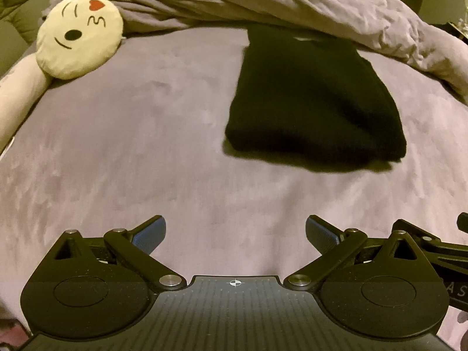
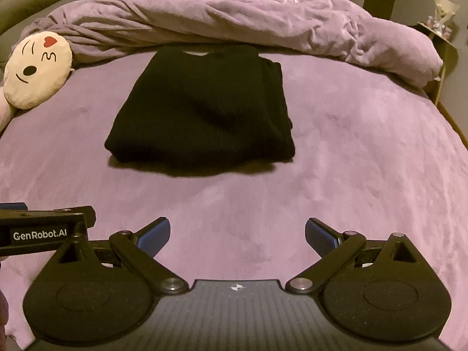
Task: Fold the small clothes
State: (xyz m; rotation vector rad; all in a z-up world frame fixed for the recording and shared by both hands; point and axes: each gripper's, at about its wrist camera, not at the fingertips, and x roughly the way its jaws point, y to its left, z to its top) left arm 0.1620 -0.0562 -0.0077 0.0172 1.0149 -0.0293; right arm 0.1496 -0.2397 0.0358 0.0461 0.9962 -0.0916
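The black garment (image 2: 201, 105) lies on the purple bed cover (image 2: 351, 161), already folded into a compact rectangle with the neckline at the far end, touching or just short of the bunched duvet (image 2: 263, 20). A round emoji cushion (image 2: 38, 70) rests well to its left. The left gripper (image 1: 235, 234) and the right gripper (image 2: 237, 235) are both held low over the bare cover on the near side of the garment, side by side, apart from the fabric. Each has its jaws spread wide and holds nothing. The fold appears largely complete; the remaining step is judged to be either one last fold in half or a tidy-up of the edges. To do this well, approach the near edge of the garment with both grippers level, one toward each near corner. Slide the lower finger under all layers together, not the top layer alone, so the stack does not peel apart. Pinch firmly before lifting. Raise both corners at an equal rate and carry them toward the neckline, keeping the cloth taut between the grippers to prevent sagging at the centre. The right side shows a slightly uneven layered edge; align it before release. Avoid dragging the plush cover.
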